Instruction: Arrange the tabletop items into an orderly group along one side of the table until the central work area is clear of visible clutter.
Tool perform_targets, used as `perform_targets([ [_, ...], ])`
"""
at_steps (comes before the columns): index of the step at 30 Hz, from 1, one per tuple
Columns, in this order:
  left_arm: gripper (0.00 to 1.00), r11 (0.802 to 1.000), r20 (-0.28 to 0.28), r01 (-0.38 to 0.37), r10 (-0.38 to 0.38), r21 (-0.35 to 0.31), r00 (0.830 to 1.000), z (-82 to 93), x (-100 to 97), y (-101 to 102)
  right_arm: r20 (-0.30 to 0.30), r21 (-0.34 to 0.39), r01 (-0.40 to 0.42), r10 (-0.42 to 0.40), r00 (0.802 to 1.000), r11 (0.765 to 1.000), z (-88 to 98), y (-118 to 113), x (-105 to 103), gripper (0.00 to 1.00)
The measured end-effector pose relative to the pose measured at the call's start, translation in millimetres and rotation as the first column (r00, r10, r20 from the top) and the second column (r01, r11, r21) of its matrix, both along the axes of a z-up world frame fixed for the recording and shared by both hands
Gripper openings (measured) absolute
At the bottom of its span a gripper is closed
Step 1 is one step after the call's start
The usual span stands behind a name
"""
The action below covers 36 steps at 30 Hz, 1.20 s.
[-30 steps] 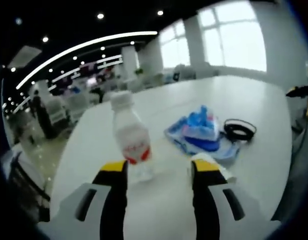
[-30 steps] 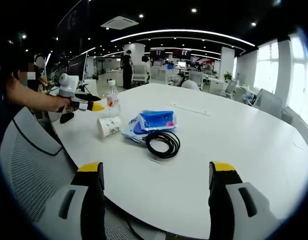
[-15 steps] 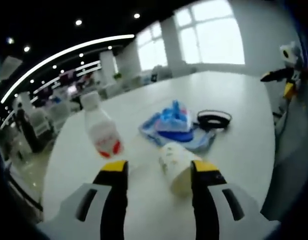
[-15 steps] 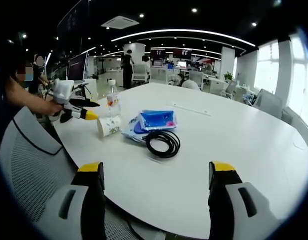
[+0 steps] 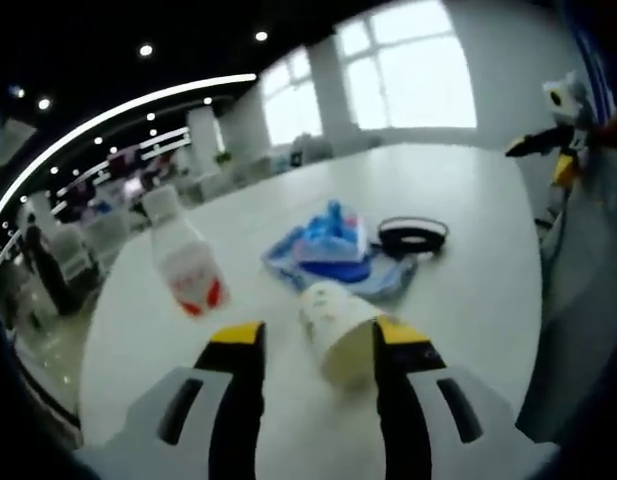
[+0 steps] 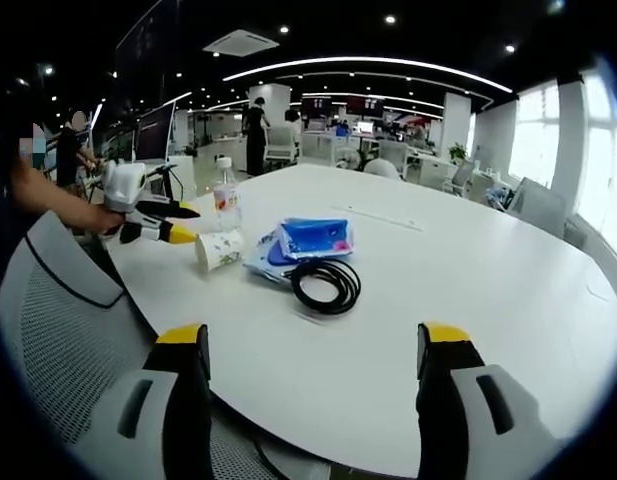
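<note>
A white paper cup lies on its side on the white table, just ahead of my left gripper, which is open; the cup sits close to the right jaw. A clear bottle with a red label stands upright to the left. Beyond the cup lie a blue packet and a black cable coil. In the right gripper view the cup, bottle, packet and coil cluster at the table's left. My right gripper is open, near the table's edge, holding nothing.
A person's hand holds the left gripper at the table's left edge. A grey mesh chair stands by the near edge. The round table stretches bare to the right. Desks and chairs fill the office behind.
The left gripper has drawn back from the bottle and swung right, so the lying cup now sits between its jaw tips. The right gripper and the items have not moved.
</note>
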<state>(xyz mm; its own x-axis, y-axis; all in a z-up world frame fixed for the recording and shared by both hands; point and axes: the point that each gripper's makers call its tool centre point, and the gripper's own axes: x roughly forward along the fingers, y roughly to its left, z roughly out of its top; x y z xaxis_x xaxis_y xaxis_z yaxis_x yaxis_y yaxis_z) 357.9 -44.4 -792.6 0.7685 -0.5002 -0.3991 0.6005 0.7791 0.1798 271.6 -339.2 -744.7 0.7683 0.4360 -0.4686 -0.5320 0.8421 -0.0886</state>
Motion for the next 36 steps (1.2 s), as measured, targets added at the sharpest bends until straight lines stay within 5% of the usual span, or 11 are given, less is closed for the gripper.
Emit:
perform_targets([
  [23, 0.11, 0.997, -0.045, -0.031, 0.034, 0.067, 0.998, -31.0, 18.1, 5, -0.005, -0.008, 0.005, -0.005, 1.0, 1.0, -1.2, -1, 1, 0.84],
  [36, 0.0, 0.997, -0.039, -0.046, 0.049, 0.061, 0.998, -20.3, 16.7, 13, 0.01, -0.027, 0.019, -0.019, 1.0, 0.999, 0.7, -4, 2, 0.83],
])
